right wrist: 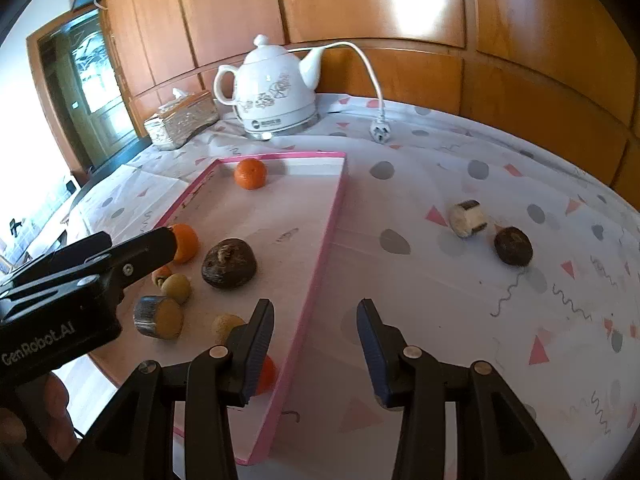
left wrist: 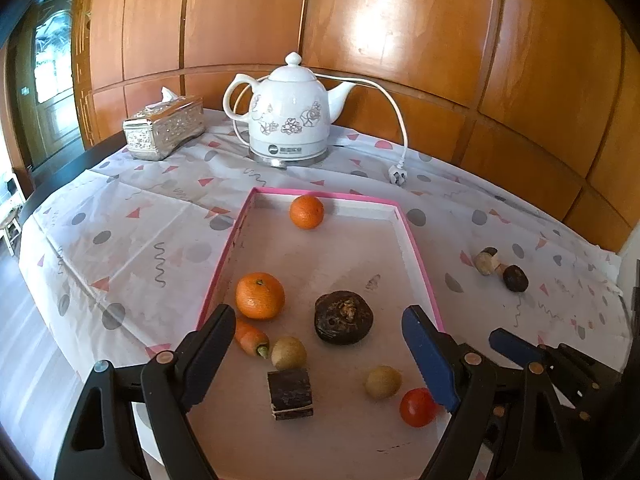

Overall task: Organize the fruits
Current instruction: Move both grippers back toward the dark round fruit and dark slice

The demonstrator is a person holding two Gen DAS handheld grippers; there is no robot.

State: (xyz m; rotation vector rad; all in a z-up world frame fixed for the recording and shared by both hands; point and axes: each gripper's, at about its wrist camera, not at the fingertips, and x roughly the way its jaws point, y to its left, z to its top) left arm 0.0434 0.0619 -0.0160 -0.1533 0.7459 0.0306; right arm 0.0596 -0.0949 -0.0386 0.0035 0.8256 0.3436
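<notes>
Wood-panelled wall [left wrist: 400, 20]: glossy orange boards behind the tray. Tabletop [left wrist: 120, 240]: white crinkled cloth with grey dots and pink triangles, under the tray. Tray [left wrist: 420, 264]: shallow pink-rimmed rectangle holding two dimpled oranges [left wrist: 260, 295], a dark wrinkled round fruit [left wrist: 343, 317], two tan kiwis [left wrist: 289, 353], a carrot [left wrist: 251, 337], a dark-skinned cut block [left wrist: 291, 394] and a red tomato [left wrist: 417, 407]. Ceramic kettle [left wrist: 288, 116] beyond the tray. Two small pieces [right wrist: 468, 218] right of the tray. Left claw [left wrist: 320, 360]: released above the tray. Right claw [right wrist: 316, 352]: released over the tray's rim, grasping nothing.
</notes>
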